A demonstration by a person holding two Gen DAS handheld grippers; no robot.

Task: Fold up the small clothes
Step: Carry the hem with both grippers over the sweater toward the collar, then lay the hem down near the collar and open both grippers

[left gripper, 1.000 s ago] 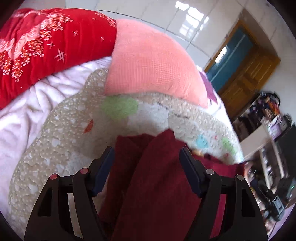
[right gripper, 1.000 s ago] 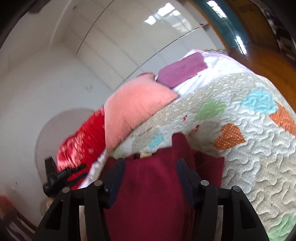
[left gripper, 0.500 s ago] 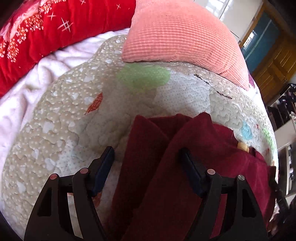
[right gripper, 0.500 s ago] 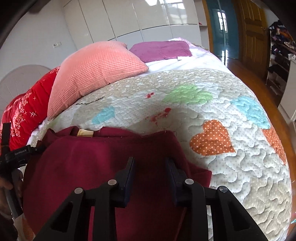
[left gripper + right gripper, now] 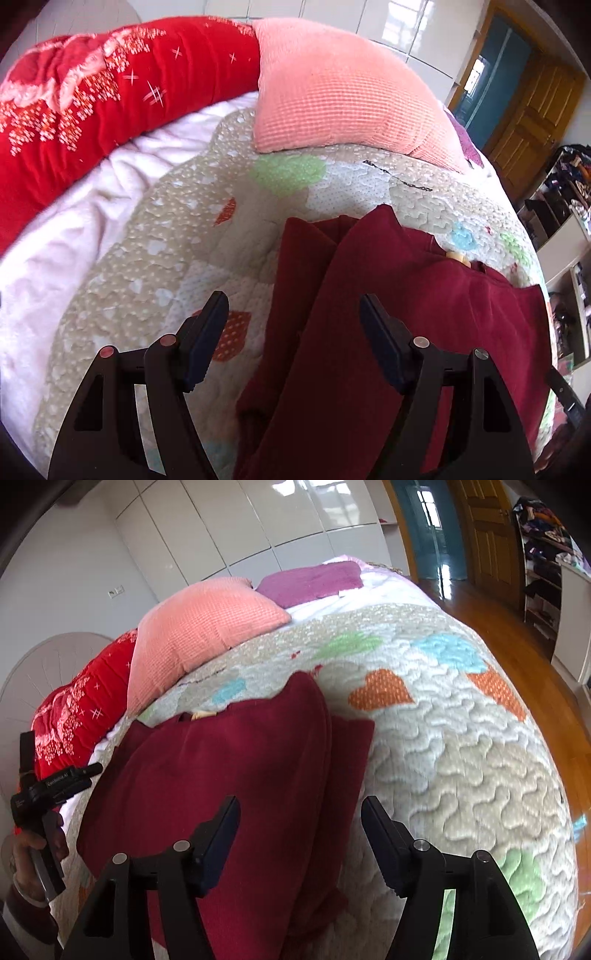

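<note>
A dark red garment (image 5: 388, 332) lies folded over on the quilted bedspread (image 5: 155, 266), with a small tan label (image 5: 457, 257) at its far edge. My left gripper (image 5: 293, 339) is open above the garment's left edge, nothing between its fingers. In the right wrist view the same garment (image 5: 229, 794) lies doubled over on the quilt (image 5: 461, 757). My right gripper (image 5: 300, 845) is open over its right fold, holding nothing. The left gripper's body (image 5: 48, 786) shows at that view's left edge.
A salmon pillow (image 5: 343, 96) and a red flowered blanket (image 5: 92, 103) lie at the head of the bed, with a purple pillow (image 5: 314, 581) behind. White sheet (image 5: 55, 236) lies left of the quilt. Wooden floor (image 5: 535, 635) and shelves (image 5: 565, 236) are to the right.
Both grippers have let go of the red garment and opened; the right one was nearly shut half a second ago. The garment now lies folded on the quilt.
</note>
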